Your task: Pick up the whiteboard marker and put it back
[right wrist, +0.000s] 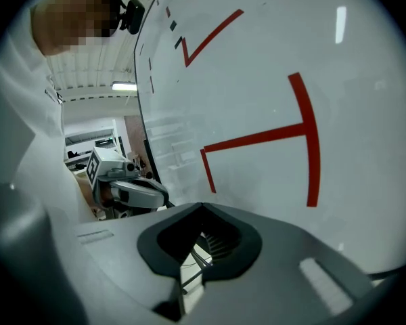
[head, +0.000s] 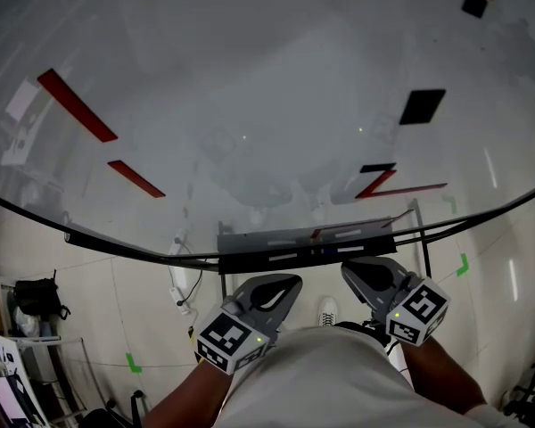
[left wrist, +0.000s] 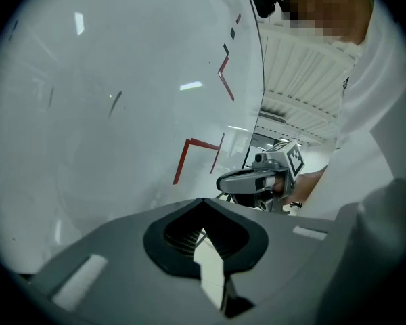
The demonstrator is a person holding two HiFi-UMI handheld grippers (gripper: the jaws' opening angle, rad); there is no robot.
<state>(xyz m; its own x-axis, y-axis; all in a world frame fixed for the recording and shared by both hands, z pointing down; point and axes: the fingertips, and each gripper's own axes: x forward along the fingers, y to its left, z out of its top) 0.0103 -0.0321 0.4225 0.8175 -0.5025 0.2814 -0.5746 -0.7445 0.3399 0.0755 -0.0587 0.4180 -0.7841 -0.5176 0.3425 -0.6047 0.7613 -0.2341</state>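
I face a whiteboard (head: 250, 105) with red strokes (head: 76, 105) drawn on it. Its grey tray (head: 250, 239) runs along the bottom edge, and slim pale and dark things (head: 282, 259) lie in it. I cannot tell which of them is the marker. My left gripper (head: 281, 285) is below the tray, close to my body, shut and holding nothing. My right gripper (head: 361, 270) is beside it, also shut and holding nothing. In the left gripper view the left gripper (left wrist: 203, 202) has its jaws together, and the right gripper (left wrist: 247, 180) shows beyond. The right gripper view shows the right gripper (right wrist: 201, 207) with the left gripper (right wrist: 139, 191) beyond it.
Black rectangles (head: 423, 106) (head: 474, 4) stick to the board at upper right. Below the board are the stand's legs (head: 423, 239), a white cable (head: 180, 283), my shoe (head: 328, 310), green floor tape (head: 132, 361) and a dark bag on a rack (head: 37, 297) at left.
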